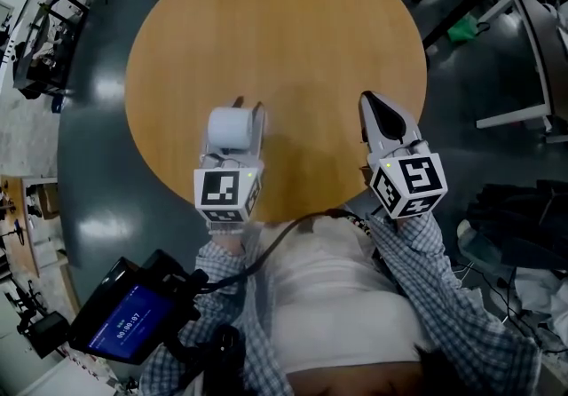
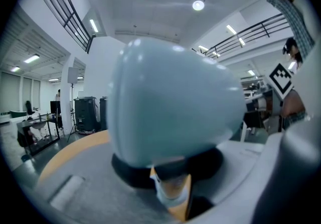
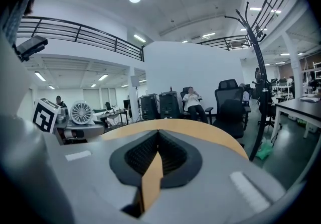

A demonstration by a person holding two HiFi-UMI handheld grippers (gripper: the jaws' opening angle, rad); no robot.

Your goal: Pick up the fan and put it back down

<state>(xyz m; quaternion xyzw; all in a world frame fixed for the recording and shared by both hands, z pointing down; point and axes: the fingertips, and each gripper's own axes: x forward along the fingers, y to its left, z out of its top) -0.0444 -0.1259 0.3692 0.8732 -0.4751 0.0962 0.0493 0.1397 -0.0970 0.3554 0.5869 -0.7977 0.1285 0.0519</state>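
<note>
Head view: the left gripper (image 1: pixel 248 106) holds the fan (image 1: pixel 232 130) over the near part of the table (image 1: pixel 275 30), with the right gripper (image 1: pixel 371 103) alongside. Left gripper view: the fingers (image 2: pixel 75 193) clamp the fan, which fills the frame. Right gripper view: the fingers (image 3: pixel 241 178) are closed on nothing

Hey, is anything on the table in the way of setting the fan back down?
Nothing visible. The fan is clamped in the left gripper, and the round wooden table around it is bare in the head view. The right gripper stands apart to the side.
</note>
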